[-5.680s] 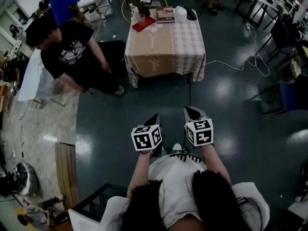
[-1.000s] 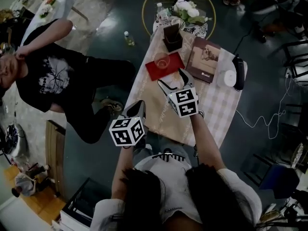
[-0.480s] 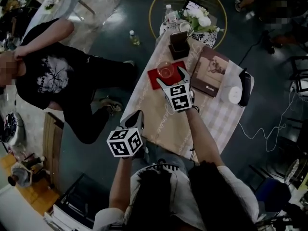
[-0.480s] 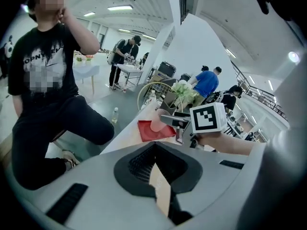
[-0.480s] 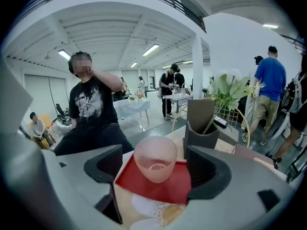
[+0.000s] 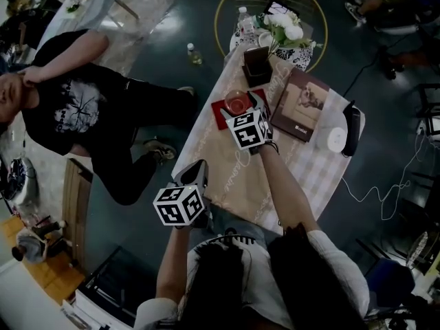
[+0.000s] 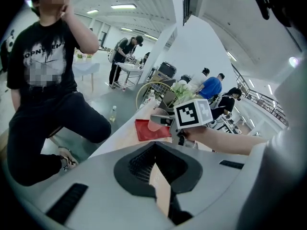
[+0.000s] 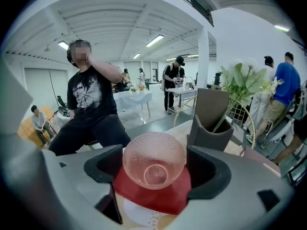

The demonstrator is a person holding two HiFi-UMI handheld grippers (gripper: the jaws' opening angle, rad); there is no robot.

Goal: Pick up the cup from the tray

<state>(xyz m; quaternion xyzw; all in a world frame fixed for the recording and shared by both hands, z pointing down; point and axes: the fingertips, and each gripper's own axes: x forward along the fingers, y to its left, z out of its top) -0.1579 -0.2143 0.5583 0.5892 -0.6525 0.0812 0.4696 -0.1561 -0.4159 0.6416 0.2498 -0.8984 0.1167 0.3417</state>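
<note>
A clear pink cup (image 6: 237, 102) stands on a red tray (image 6: 219, 110) at the far left part of the checked table (image 6: 302, 177). My right gripper (image 6: 240, 106) is stretched out to it. In the right gripper view the cup (image 8: 154, 163) sits on the tray (image 8: 153, 198) between the jaws of the right gripper (image 8: 154, 166), which stand open on either side of it. My left gripper (image 6: 196, 171) hangs back by the table's near edge, apart from the tray. In its own view the left gripper (image 7: 156, 161) is shut and holds nothing, and the cup (image 7: 154, 125) shows ahead.
A dark vase with white flowers (image 6: 258, 60) stands just behind the tray, and a brown book (image 6: 302, 105) lies to its right. Further right are a white round object (image 6: 337, 141) and a black case (image 6: 352, 129). A person (image 6: 75, 108) sits on the floor left of the table.
My right gripper has reached further forward, so its jaws now stand on both sides of the cup. The left gripper has stayed low by the table's near edge.
</note>
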